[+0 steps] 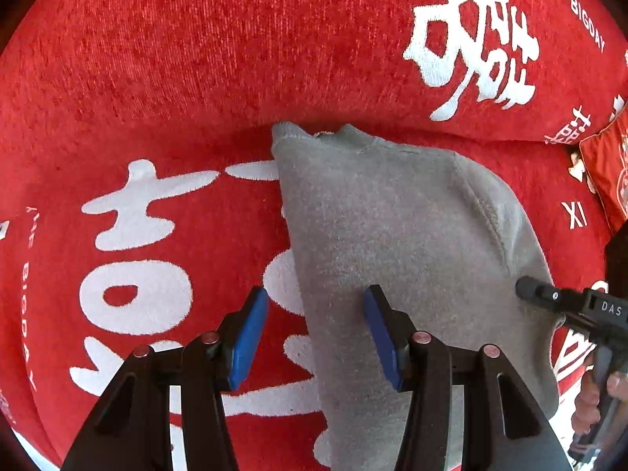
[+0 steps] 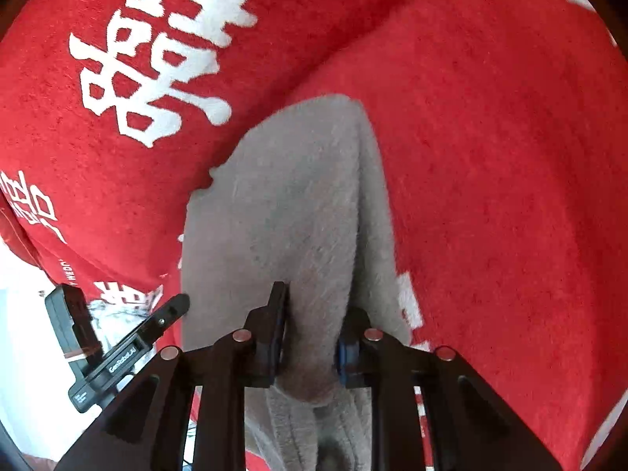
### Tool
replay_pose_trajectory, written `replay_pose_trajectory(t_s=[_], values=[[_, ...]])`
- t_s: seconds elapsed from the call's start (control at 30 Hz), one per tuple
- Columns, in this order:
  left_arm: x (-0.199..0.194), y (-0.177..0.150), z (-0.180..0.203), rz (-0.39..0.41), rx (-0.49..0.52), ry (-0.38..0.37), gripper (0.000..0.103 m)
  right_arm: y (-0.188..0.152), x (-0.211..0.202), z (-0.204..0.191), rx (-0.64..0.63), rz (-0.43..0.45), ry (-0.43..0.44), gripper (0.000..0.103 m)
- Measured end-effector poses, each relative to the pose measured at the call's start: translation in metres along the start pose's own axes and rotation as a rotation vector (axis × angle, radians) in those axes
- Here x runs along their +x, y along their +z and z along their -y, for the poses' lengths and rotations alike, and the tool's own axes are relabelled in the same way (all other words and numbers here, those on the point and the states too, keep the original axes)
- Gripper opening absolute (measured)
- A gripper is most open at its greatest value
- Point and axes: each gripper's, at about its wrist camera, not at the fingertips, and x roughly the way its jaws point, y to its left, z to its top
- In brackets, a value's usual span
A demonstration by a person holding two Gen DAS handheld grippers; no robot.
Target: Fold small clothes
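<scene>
A small grey fleece garment (image 1: 396, 243) lies on a red plush cover with white characters (image 1: 157, 78). My left gripper (image 1: 316, 329) is open with blue pads, straddling the garment's left edge just above it. My right gripper shows in the left wrist view at the right edge (image 1: 530, 290), at the garment's right side. In the right wrist view the right gripper (image 2: 314, 337) is shut on a bunched fold of the grey garment (image 2: 298, 204). The left gripper's finger (image 2: 172, 308) shows at the lower left there.
The red cover rises into a padded back (image 1: 274, 31) behind the garment. A red cushion (image 1: 608, 172) sits at the far right. A white surface (image 2: 23, 282) shows at the left in the right wrist view.
</scene>
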Motion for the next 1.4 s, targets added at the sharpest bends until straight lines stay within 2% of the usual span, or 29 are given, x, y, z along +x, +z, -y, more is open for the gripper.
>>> replay_pose_trajectory(t_s=[0.03, 0.07, 0.17, 0.3, 0.37, 0.47, 0.63, 0.67, 0.7, 0.83, 0.97, 1.0, 1.03, 1.07, 1.17, 1.2, 1.4], values=[[-0.003, 0.000, -0.002, 0.001, 0.000, 0.003, 0.053, 0.001, -0.004, -0.003, -0.020, 0.012, -0.055, 0.032], [-0.006, -0.001, -0.003, 0.002, 0.000, 0.008, 0.053, 0.002, -0.009, -0.006, -0.039, 0.018, -0.101, 0.032], [-0.014, -0.004, -0.008, -0.009, -0.001, 0.016, 0.053, 0.002, -0.027, -0.012, -0.043, 0.036, -0.167, 0.034], [-0.018, -0.014, -0.014, -0.027, 0.030, 0.011, 0.053, -0.010, -0.057, -0.015, -0.032, 0.040, -0.139, 0.038], [-0.020, -0.019, -0.011, -0.041, 0.058, 0.018, 0.053, -0.021, -0.067, -0.024, -0.072, 0.037, -0.149, 0.038], [-0.023, -0.026, -0.009, -0.053, 0.069, -0.004, 0.053, -0.034, -0.068, -0.040, -0.127, 0.013, -0.150, 0.038], [-0.024, -0.040, 0.000, -0.070, 0.081, -0.038, 0.053, -0.051, -0.039, -0.041, -0.152, -0.105, -0.216, 0.038], [-0.024, -0.042, 0.001, -0.068, 0.080, -0.038, 0.053, -0.054, -0.035, -0.039, -0.146, -0.124, -0.217, 0.034], [-0.024, -0.045, 0.002, -0.069, 0.081, -0.041, 0.053, -0.056, -0.033, -0.039, -0.151, -0.131, -0.201, 0.006], [-0.019, -0.056, 0.002, -0.099, 0.091, -0.045, 0.053, -0.062, -0.038, -0.048, -0.223, -0.108, -0.243, 0.007], [-0.015, -0.068, 0.006, -0.110, 0.107, -0.033, 0.054, -0.063, -0.030, -0.034, -0.203, -0.122, -0.289, 0.007], [-0.013, -0.071, 0.007, -0.113, 0.108, -0.029, 0.057, -0.062, -0.026, -0.027, -0.186, -0.128, -0.296, 0.007], [-0.011, -0.072, 0.007, -0.115, 0.109, -0.021, 0.068, -0.062, -0.025, -0.021, -0.174, -0.130, -0.297, 0.007], [-0.007, -0.075, 0.006, -0.116, 0.109, -0.001, 0.072, -0.062, -0.023, -0.017, -0.167, -0.128, -0.298, 0.007], [-0.003, -0.079, 0.002, -0.131, 0.084, -0.017, 0.072, -0.063, -0.024, -0.011, -0.169, -0.116, -0.301, 0.011], [-0.003, -0.080, 0.001, -0.133, 0.079, -0.020, 0.072, -0.063, -0.025, -0.010, -0.163, -0.117, -0.304, 0.017], [-0.004, -0.079, 0.002, -0.166, 0.069, -0.005, 0.072, -0.070, -0.033, -0.009, -0.110, -0.124, -0.310, 0.019]])
